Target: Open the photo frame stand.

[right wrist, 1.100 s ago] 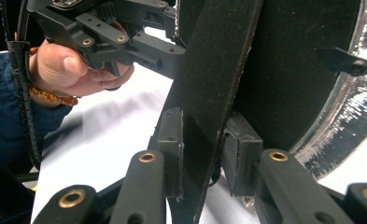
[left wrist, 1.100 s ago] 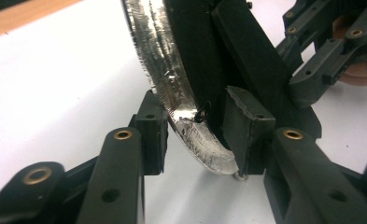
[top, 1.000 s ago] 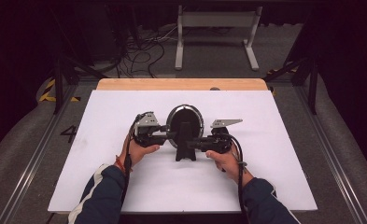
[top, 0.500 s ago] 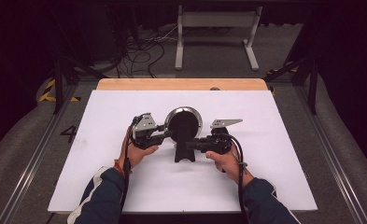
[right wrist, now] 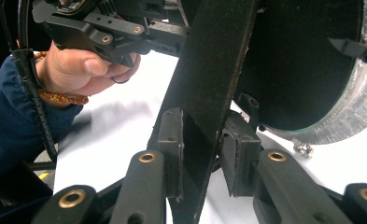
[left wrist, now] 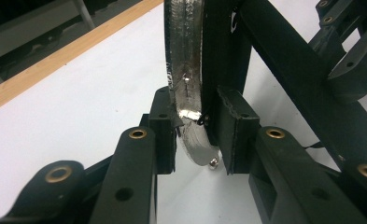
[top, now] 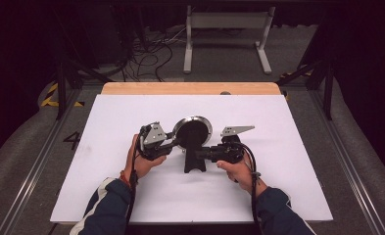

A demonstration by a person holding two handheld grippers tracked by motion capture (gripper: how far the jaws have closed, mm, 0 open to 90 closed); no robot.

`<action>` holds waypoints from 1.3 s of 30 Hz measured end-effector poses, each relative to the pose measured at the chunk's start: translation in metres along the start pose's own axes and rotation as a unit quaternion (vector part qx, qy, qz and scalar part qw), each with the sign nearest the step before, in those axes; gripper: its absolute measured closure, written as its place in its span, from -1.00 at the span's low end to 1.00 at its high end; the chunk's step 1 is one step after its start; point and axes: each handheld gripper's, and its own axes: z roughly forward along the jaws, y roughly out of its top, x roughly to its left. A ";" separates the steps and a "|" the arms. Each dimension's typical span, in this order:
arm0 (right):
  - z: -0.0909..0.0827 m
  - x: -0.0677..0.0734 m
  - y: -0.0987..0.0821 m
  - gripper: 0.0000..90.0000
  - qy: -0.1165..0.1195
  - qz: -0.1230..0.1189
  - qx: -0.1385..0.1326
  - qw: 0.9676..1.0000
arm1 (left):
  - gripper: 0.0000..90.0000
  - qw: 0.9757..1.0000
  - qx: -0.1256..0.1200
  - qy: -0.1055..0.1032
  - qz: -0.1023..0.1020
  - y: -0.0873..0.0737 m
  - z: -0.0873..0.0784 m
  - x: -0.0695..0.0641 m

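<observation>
Silvery disc rim [left wrist: 185,70] sits clamped between left hand-held gripper [left wrist: 197,135] pads (upright).

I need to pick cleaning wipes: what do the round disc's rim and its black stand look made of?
Round disc's silvery rim: likely bare metal, rough with bright glints. Flat black stand: matte and finely speckled, maybe painted metal or plastic; I cannot tell which.

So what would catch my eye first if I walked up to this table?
Probably the round disc with the silvery rim, upright on a black stand in the middle of the white table. A person grips it from both sides: the left gripper pinches the rim, and the right gripper clamps the stand.
</observation>
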 end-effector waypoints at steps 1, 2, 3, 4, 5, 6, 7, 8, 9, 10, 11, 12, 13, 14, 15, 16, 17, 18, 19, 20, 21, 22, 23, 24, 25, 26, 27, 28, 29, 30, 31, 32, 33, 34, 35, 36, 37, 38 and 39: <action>0.000 0.001 0.000 0.60 -0.002 -0.002 0.002 1.000 | 0.58 1.000 0.000 0.000 0.000 0.000 0.000 0.000; 0.000 0.001 -0.001 0.60 -0.003 -0.003 0.005 1.000 | 0.59 1.000 -0.002 0.001 0.003 -0.001 -0.001 -0.002; -0.001 0.002 -0.002 0.61 -0.005 -0.004 0.006 1.000 | 0.59 1.000 -0.003 0.002 0.003 -0.001 -0.002 -0.004; -0.001 0.003 -0.002 0.61 -0.006 -0.004 0.008 1.000 | 0.60 1.000 -0.003 0.002 0.005 -0.002 -0.002 -0.005; -0.001 0.003 -0.003 0.61 -0.008 -0.005 0.009 1.000 | 0.60 1.000 -0.004 0.000 0.007 -0.002 -0.003 -0.006; -0.001 0.004 -0.004 0.61 -0.009 -0.005 0.011 1.000 | 0.61 1.000 -0.005 -0.003 0.004 -0.002 -0.004 -0.007; -0.001 0.004 -0.004 0.62 -0.010 -0.007 0.013 1.000 | 0.62 1.000 -0.005 -0.007 0.007 -0.003 -0.004 -0.007; -0.002 0.004 -0.005 0.62 -0.010 -0.008 0.015 1.000 | 0.63 1.000 -0.005 -0.007 0.007 -0.003 -0.004 -0.007; -0.002 0.004 -0.005 0.62 -0.010 -0.008 0.015 1.000 | 0.63 1.000 -0.008 -0.009 0.004 -0.004 -0.005 -0.008; -0.002 0.005 -0.006 0.63 -0.010 -0.007 0.016 1.000 | 0.64 1.000 -0.009 -0.011 0.005 -0.005 -0.005 -0.009; -0.002 0.006 -0.007 0.63 -0.010 -0.008 0.018 1.000 | 0.64 1.000 -0.009 -0.012 0.006 -0.005 -0.006 -0.010; -0.002 0.007 -0.008 0.64 -0.011 -0.009 0.021 1.000 | 0.64 1.000 -0.009 -0.013 0.007 -0.006 -0.006 -0.011; -0.002 0.007 -0.009 0.65 -0.012 -0.010 0.022 1.000 | 0.64 1.000 -0.009 -0.012 0.009 -0.006 -0.007 -0.012; -0.002 0.008 -0.009 0.65 -0.013 -0.009 0.025 1.000 | 0.64 1.000 -0.010 -0.014 0.008 -0.006 -0.007 -0.013; -0.002 0.008 -0.010 0.65 -0.014 -0.008 0.027 1.000 | 0.65 1.000 -0.009 -0.015 0.009 -0.007 -0.007 -0.014; -0.003 0.008 -0.011 0.65 -0.014 -0.007 0.028 0.999 | 0.65 1.000 -0.009 -0.015 0.011 -0.007 -0.008 -0.015; -0.003 0.008 -0.012 0.65 -0.013 -0.007 0.029 0.999 | 0.65 1.000 -0.008 -0.015 0.012 -0.007 -0.008 -0.016; -0.003 0.009 -0.013 0.65 -0.013 -0.006 0.031 0.999 | 0.65 1.000 -0.007 -0.017 0.013 -0.007 -0.008 -0.017; -0.003 0.009 -0.013 0.65 -0.014 -0.006 0.033 0.999 | 0.65 1.000 -0.006 -0.017 0.013 -0.007 -0.009 -0.018; -0.003 0.010 -0.014 0.65 -0.016 -0.006 0.035 0.999 | 0.65 1.000 -0.005 -0.018 0.013 -0.007 -0.009 -0.019; -0.003 0.010 -0.014 0.65 -0.016 -0.005 0.035 0.999 | 0.65 1.000 -0.004 -0.017 0.015 -0.007 -0.009 -0.019; -0.003 0.011 -0.015 0.65 -0.017 -0.005 0.037 0.999 | 0.65 1.000 -0.003 -0.019 0.015 -0.007 -0.009 -0.020; -0.003 0.011 -0.016 0.64 -0.018 -0.005 0.038 0.999 | 0.65 1.000 -0.001 -0.019 0.018 -0.007 -0.010 -0.021; -0.003 0.012 -0.016 0.64 -0.018 -0.005 0.039 0.999 | 0.65 1.000 0.000 -0.020 0.019 -0.007 -0.010 -0.022; -0.003 0.012 -0.017 0.64 -0.019 -0.006 0.041 0.999 | 0.64 1.000 0.001 -0.021 0.023 -0.007 -0.010 -0.022; -0.003 0.013 -0.018 0.64 -0.019 -0.006 0.044 0.999 | 0.64 1.000 0.001 -0.020 0.022 -0.007 -0.010 -0.023; -0.003 0.013 -0.018 0.64 -0.019 -0.007 0.045 0.999 | 0.64 1.000 0.002 -0.019 0.024 -0.007 -0.010 -0.024; -0.004 0.014 -0.019 0.64 -0.020 -0.007 0.046 0.999 | 0.64 0.999 0.004 -0.020 0.028 -0.007 -0.011 -0.024; -0.004 0.014 -0.019 0.64 -0.020 -0.008 0.046 0.999 | 0.63 0.999 0.004 -0.019 0.028 -0.007 -0.010 -0.024; -0.004 0.015 -0.019 0.64 -0.021 -0.008 0.047 0.999 | 0.63 0.999 0.006 -0.017 0.030 -0.007 -0.010 -0.025; -0.004 0.015 -0.019 0.64 -0.021 -0.009 0.047 0.999 | 0.63 0.999 0.006 -0.016 0.032 -0.007 -0.010 -0.025; -0.004 0.015 -0.020 0.65 -0.021 -0.009 0.048 0.999 | 0.63 0.999 0.008 -0.017 0.032 -0.007 -0.009 -0.026; -0.003 0.016 -0.020 0.65 -0.021 -0.008 0.049 0.999 | 0.62 0.999 0.009 -0.017 0.031 -0.008 -0.009 -0.026; -0.003 0.016 -0.020 0.65 -0.020 -0.009 0.051 0.998 | 0.61 0.999 0.010 -0.019 0.031 -0.008 -0.008 -0.026; -0.002 0.017 -0.021 0.65 -0.020 -0.010 0.053 0.998 | 0.61 0.999 0.009 -0.019 0.031 -0.009 -0.008 -0.026; -0.002 0.017 -0.021 0.65 -0.021 -0.011 0.052 0.998 | 0.61 0.999 0.009 -0.020 0.031 -0.009 -0.008 -0.026; -0.002 0.018 -0.021 0.66 -0.022 -0.011 0.053 0.998 | 0.61 0.999 0.009 -0.020 0.030 -0.009 -0.008 -0.026; -0.003 0.018 -0.021 0.66 -0.020 -0.010 0.054 0.998 | 0.61 0.999 0.010 -0.021 0.029 -0.009 -0.008 -0.026; -0.003 0.018 -0.022 0.66 -0.020 -0.010 0.054 0.998 | 0.60 0.999 0.012 -0.021 0.030 -0.009 -0.007 -0.027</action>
